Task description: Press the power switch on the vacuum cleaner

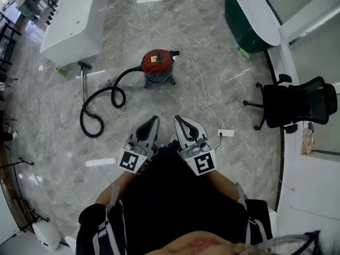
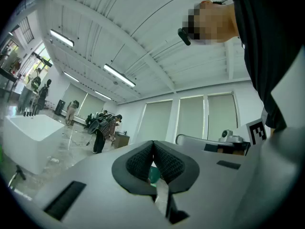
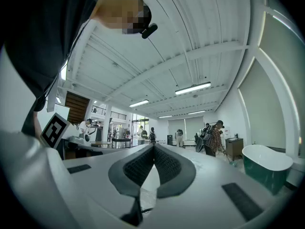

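Observation:
A small canister vacuum cleaner [image 1: 158, 67] with a red top stands on the grey marble floor, well ahead of me in the head view. Its black hose [image 1: 103, 97] loops away to the left and ends at a floor wand [image 1: 83, 81]. Both grippers are held close to my body, far short of the vacuum. The left gripper [image 1: 153, 121] is shut with nothing between its pads [image 2: 143, 162]. The right gripper [image 1: 178, 120] is shut too, its pads [image 3: 164, 165] meeting at the tips. Both gripper views point up at the room and ceiling and do not show the vacuum.
A white cord [image 1: 199, 78] runs across the floor to a power strip [image 1: 226, 133] at my right. A white bathtub [image 1: 74, 20] stands far left, a green one [image 1: 249, 15] far right, a black office chair [image 1: 295, 102] to the right. People [image 3: 214, 136] stand in the distance.

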A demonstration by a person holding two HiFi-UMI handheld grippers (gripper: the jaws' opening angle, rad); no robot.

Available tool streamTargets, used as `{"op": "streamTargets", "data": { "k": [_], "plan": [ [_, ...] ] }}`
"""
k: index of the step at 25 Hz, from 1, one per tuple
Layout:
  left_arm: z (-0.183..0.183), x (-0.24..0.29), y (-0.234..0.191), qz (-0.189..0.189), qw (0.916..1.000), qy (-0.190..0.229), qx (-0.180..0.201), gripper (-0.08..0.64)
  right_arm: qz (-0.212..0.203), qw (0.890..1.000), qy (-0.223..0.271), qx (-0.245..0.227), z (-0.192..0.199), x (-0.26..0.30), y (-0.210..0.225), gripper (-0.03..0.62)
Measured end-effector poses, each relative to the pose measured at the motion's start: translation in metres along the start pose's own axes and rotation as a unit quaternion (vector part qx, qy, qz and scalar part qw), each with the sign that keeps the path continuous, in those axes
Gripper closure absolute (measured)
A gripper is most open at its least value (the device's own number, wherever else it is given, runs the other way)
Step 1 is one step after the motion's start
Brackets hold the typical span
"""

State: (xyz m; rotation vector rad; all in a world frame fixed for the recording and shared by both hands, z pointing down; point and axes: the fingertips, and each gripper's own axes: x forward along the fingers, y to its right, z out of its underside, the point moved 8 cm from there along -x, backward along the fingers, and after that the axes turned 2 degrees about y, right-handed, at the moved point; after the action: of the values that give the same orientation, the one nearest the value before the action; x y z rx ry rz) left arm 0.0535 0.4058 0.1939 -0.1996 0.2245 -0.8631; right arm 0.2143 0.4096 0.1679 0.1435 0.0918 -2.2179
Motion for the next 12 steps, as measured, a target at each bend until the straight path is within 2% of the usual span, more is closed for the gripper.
{"op": "streamTargets", "data": {
  "k": [7, 12],
  "plan": [
    [0.004, 0.007, 0.009, 0.001, 1.0, 0.001, 0.001, 0.541, 0.002, 1.0, -0.006, -0.008, 0.0, -0.01, 0.004, 0.574],
    [0.005, 0.006, 0.008, -0.019, 0.9998, 0.006, -0.001, 0.541, -0.001, 1.0, -0.006, 0.009, 0.0, -0.014, 0.008, 0.574]
  ]
}}
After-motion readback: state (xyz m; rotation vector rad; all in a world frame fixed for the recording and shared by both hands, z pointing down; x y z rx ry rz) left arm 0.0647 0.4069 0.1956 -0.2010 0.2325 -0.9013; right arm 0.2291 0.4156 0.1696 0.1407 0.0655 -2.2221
